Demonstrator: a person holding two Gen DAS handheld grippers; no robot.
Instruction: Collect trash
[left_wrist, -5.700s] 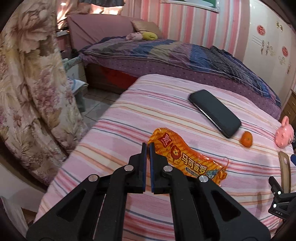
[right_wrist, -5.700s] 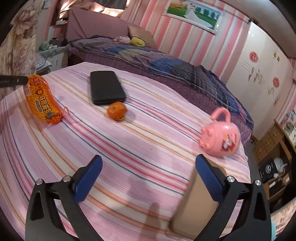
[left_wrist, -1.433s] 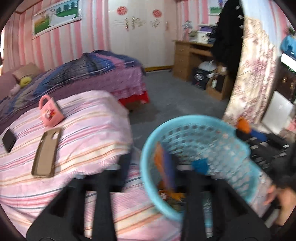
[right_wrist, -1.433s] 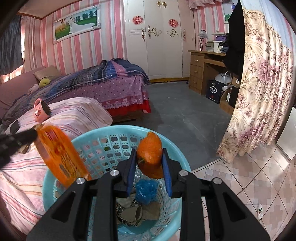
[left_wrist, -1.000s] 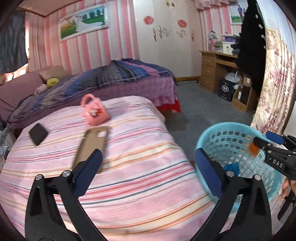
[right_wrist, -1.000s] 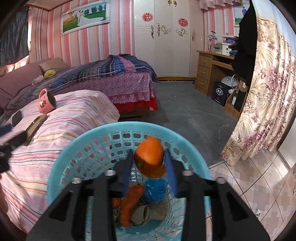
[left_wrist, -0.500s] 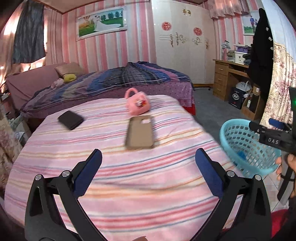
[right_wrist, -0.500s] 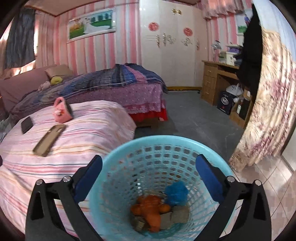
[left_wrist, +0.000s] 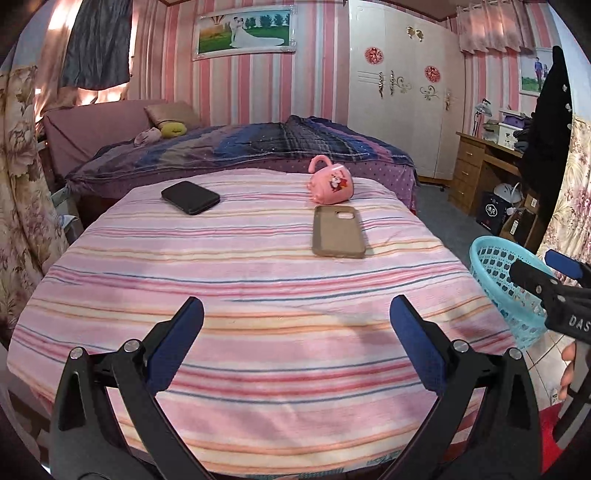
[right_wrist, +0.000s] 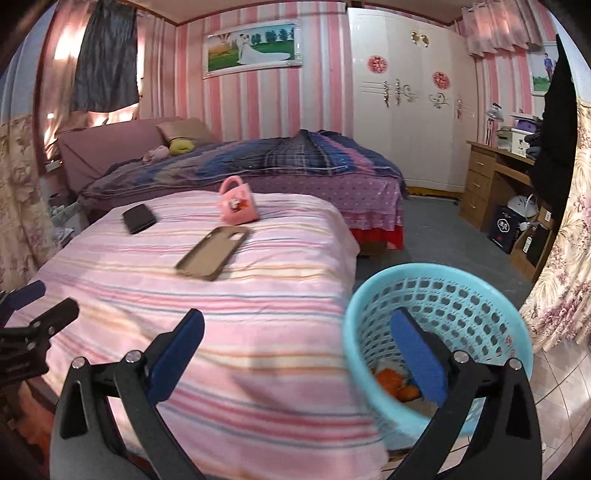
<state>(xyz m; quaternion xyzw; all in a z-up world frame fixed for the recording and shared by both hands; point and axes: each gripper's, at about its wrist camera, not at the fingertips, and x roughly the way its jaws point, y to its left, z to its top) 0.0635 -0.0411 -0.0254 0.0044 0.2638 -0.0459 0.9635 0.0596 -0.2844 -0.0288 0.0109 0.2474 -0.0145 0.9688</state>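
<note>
1. Turquoise plastic is what matters now: the basket (right_wrist: 439, 332) stands on the floor just beside the striped bed (right_wrist: 207, 295), and the orange trash (right_wrist: 397, 384) lies in its bottom, partly hidden behind my right finger.
2. Both tools are released. I see the left gripper (left_wrist: 295, 350) spread wide over the bedspread with nothing between its pads, and the right gripper (right_wrist: 295, 354) equally wide, one finger over the bed edge, the other over the basket mouth.
3. What lies on the bed reads as belongings, not litter: a black phone (left_wrist: 190, 197), a tan phone case (left_wrist: 338, 232) and a pink mug (left_wrist: 330, 181) tipped on its side. I judge the collecting is done or close to it.
4. If I must handle the trash again, I expect it to be light and soft, crinkly or squashy, so a gentle pinch across the middle of a piece should do; foil would slip if gripped at a corner.
5. The basket itself looks light and springy. I would take it by the rim, since its perforated wall may flex under the pads.
</note>
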